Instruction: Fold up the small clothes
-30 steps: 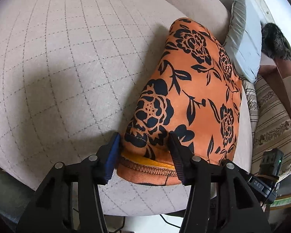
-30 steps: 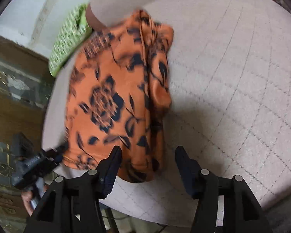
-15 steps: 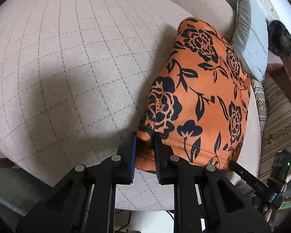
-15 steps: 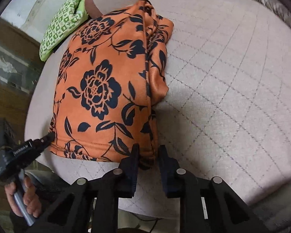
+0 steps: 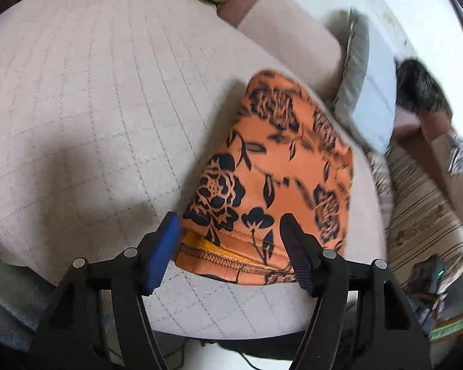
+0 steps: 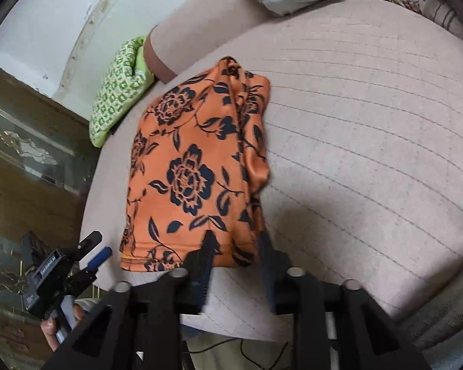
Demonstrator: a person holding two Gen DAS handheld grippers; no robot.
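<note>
An orange garment with black flowers (image 5: 277,169) lies folded on a beige quilted cushion (image 5: 77,92). Its stitched near hem faces me. My left gripper (image 5: 231,243) straddles the hem's left corner. Its jaws are opening, and the blue pad (image 5: 165,248) stands just off the cloth. In the right wrist view the same garment (image 6: 188,169) lies lengthwise. My right gripper (image 6: 236,251) stands over its near right corner, jaws opening, with the cloth's edge loose between the fingers. The left gripper (image 6: 97,246) also shows there, beside the hem's other corner and held by a hand (image 6: 55,323).
A green patterned cushion (image 6: 117,92) and a grey pillow (image 5: 364,92) lie beyond the garment by the backrest. Striped fabric (image 5: 423,215) borders one side, a dark glass-fronted cabinet (image 6: 31,154) the other. The quilted cushion's front edge (image 6: 247,323) runs just under my fingers.
Half a second ago both grippers were pinched on the garment's near hem. Both have since opened and drawn back a little, and the hem lies on the cushion.
</note>
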